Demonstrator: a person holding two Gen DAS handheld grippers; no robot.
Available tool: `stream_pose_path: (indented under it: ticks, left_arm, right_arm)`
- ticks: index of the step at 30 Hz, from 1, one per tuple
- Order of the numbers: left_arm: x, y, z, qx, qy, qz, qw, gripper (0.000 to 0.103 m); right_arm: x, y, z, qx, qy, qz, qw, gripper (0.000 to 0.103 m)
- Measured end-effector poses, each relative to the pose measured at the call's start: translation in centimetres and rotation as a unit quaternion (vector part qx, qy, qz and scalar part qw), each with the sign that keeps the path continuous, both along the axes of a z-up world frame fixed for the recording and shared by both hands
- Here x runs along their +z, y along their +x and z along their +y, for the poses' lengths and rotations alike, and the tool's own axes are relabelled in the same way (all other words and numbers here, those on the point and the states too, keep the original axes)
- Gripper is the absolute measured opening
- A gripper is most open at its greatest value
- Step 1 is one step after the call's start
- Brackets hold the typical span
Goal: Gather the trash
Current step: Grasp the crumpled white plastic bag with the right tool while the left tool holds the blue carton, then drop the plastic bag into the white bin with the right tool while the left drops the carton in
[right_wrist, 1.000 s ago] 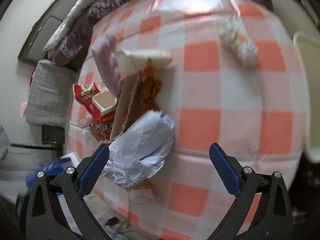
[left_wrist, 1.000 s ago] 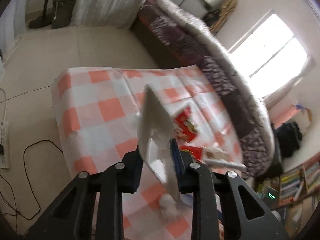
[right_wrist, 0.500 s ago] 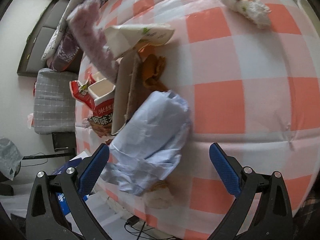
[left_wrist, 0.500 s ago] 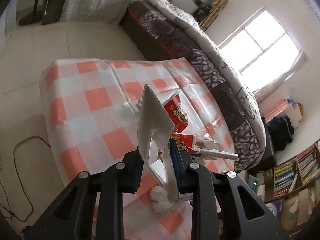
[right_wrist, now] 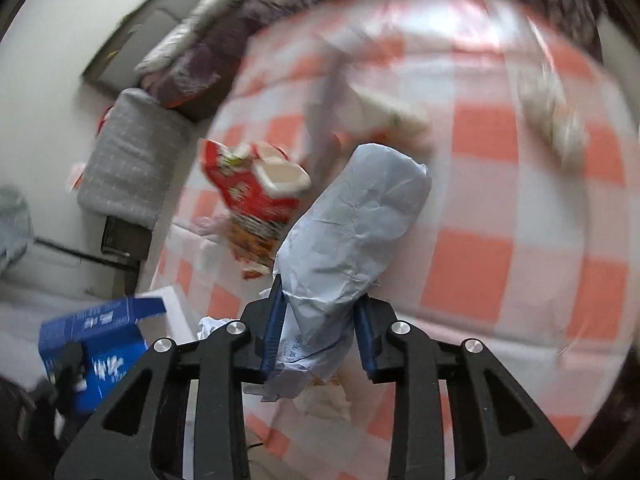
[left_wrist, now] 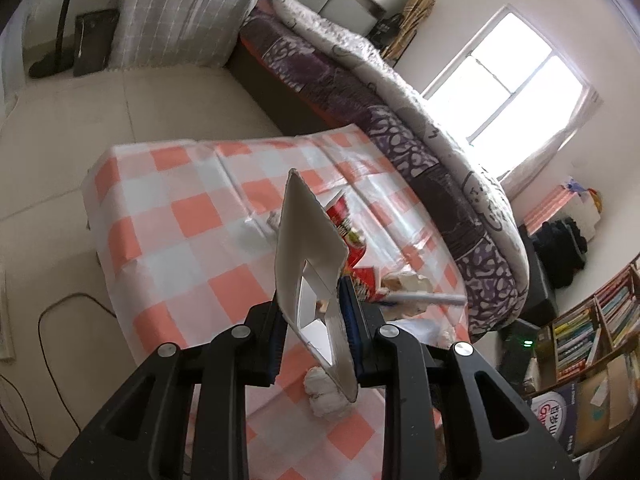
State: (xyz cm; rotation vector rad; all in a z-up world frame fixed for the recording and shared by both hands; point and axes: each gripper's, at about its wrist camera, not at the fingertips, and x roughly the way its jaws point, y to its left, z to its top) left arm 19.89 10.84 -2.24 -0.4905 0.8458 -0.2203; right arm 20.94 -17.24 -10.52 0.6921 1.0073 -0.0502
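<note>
Checkered tablecloth (right_wrist: 500, 208), litter scattered. Right gripper (right_wrist: 318, 320) clamping crumpled blue-grey bag (right_wrist: 352, 224), long axis running forward. Left gripper (left_wrist: 314, 320) pinching white carton (left_wrist: 308, 248).

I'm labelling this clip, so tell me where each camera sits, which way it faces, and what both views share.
Left wrist: sits on the left hand-held gripper, facing across the checkered table toward the bed and window; its fingers clamp a white box.
Right wrist: sits on the right hand-held gripper, facing down at the table; its fingers squeeze a grey bag.
Shared: the table and the red carton.
</note>
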Motion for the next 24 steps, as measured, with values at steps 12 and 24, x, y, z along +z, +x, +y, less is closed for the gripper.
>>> stream_pose_path:
  ticks: [12, 24]
  left_arm:
    - [2.9, -2.2, -3.9, -0.039, 0.051, -0.068, 0.9956, 0.026]
    - [3.3, -3.4, -9.4, -0.100, 0.060, -0.087, 0.9893, 0.026]
  right_arm:
    - [7.3, -5.0, -0.9, 0.033, -0.188, -0.130, 0.973, 0.030]
    - [8.9, -9.9, -6.8, -0.014, -0.296, -0.107, 0.949, 0.031]
